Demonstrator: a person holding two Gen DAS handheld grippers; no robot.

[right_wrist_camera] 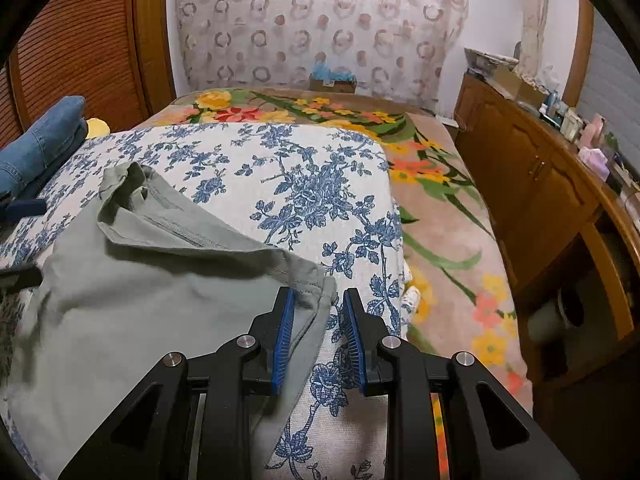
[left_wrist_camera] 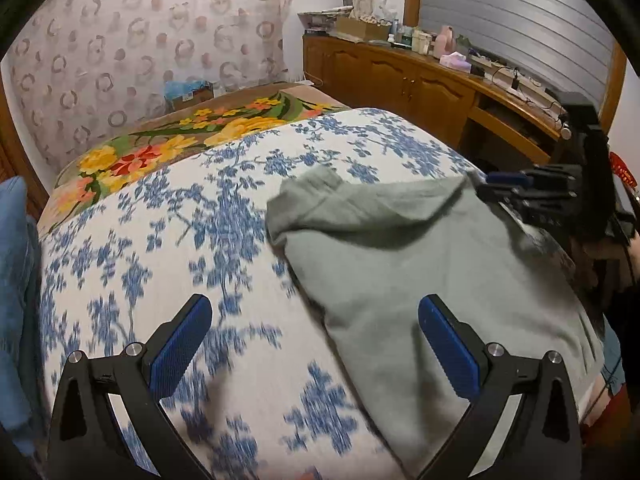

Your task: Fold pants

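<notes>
Though the grey-green pants point(right_wrist_camera: 132, 280) already lie doubled on the blue-floral bedspread point(left_wrist_camera: 160, 240), their far edge stays rumpled, so squaring and perhaps another fold remain; left gripper point(left_wrist_camera: 314, 334) gapes empty, right gripper point(right_wrist_camera: 318, 328) part-open astride the corner, unclamped.

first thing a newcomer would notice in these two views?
The grey-green pants lying rumpled on the blue-flowered sheet, in the middle of the bed. The right gripper brackets their near corner, jaws apart; the left gripper gapes wide at their edge. Beyond, a bright floral blanket.
</notes>
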